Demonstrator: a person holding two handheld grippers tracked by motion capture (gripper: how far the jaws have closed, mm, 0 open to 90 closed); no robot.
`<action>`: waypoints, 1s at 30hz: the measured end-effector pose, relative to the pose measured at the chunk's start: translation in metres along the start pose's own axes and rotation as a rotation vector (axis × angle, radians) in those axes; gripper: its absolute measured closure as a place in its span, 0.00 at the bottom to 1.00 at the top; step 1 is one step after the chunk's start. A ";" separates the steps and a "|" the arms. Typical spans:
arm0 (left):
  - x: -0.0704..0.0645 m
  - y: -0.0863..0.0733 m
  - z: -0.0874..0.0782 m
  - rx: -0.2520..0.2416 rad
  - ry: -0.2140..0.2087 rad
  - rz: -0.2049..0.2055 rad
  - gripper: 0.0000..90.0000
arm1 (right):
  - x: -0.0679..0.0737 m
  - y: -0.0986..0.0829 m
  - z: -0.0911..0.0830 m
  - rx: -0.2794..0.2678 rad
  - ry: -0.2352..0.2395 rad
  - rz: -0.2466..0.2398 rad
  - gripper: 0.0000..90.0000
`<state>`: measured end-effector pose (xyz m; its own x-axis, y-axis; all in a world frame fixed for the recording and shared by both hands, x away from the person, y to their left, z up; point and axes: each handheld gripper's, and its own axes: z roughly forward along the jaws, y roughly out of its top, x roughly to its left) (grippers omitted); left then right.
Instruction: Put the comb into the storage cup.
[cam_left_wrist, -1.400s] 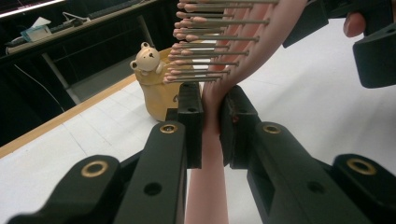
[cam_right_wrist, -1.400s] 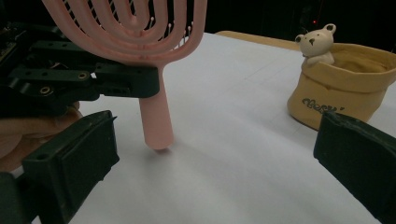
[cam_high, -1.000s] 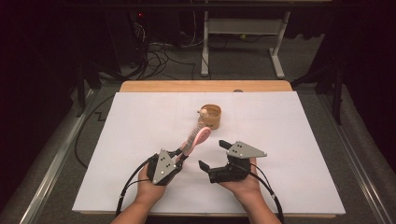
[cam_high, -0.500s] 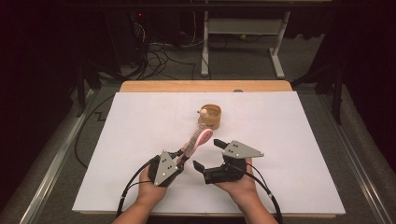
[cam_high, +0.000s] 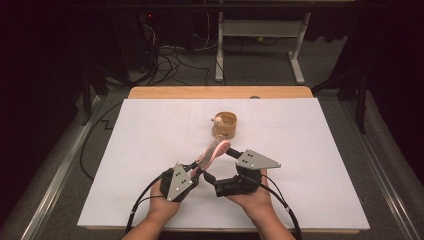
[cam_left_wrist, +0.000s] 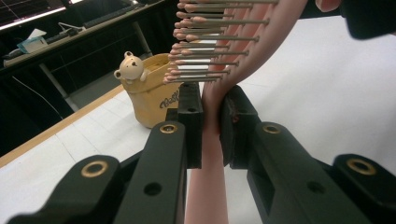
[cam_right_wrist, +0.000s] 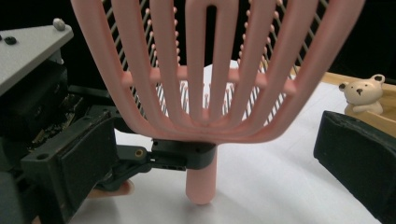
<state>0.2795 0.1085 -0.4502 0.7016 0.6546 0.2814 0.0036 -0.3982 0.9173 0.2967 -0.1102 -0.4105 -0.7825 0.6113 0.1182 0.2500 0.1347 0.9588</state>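
My left gripper (cam_high: 196, 168) is shut on the handle of a pink vented hairbrush (cam_high: 215, 150), which slants up and away from it. In the left gripper view the jaws clamp the handle (cam_left_wrist: 212, 126), bristles (cam_left_wrist: 205, 51) pointing left. My right gripper (cam_high: 220, 165) is open, one jaw on each side of the brush head. In the right gripper view the brush's ribbed back (cam_right_wrist: 205, 70) stands between the wide-apart jaws, touching neither. A tan cup with a small bear on its rim (cam_high: 225, 125) stands beyond the brush, apart from both grippers.
A white sheet (cam_high: 150, 125) covers the table, with a wooden edge (cam_high: 220, 92) at the back. Behind it on the floor are cables (cam_high: 170, 55) and a white desk frame (cam_high: 260, 30). Black cables (cam_high: 145, 195) trail from both grippers toward the front edge.
My right gripper has moved left and closer to the brush, so its open jaws now flank the brush head. The left gripper keeps the brush in nearly the same place.
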 end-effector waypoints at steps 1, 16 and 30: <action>0.000 0.000 0.000 0.001 -0.001 0.001 0.90 | 0.000 0.001 0.000 -0.003 0.000 -0.002 0.00; -0.006 0.000 0.001 0.004 -0.004 0.014 0.90 | 0.002 0.009 -0.001 -0.038 -0.003 -0.001 0.00; -0.006 0.001 0.000 0.004 0.003 0.015 0.90 | -0.001 0.009 0.000 -0.049 -0.018 0.015 0.05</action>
<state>0.2751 0.1039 -0.4514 0.6997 0.6501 0.2962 -0.0043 -0.4108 0.9117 0.2994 -0.1095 -0.4014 -0.7682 0.6273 0.1280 0.2328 0.0874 0.9686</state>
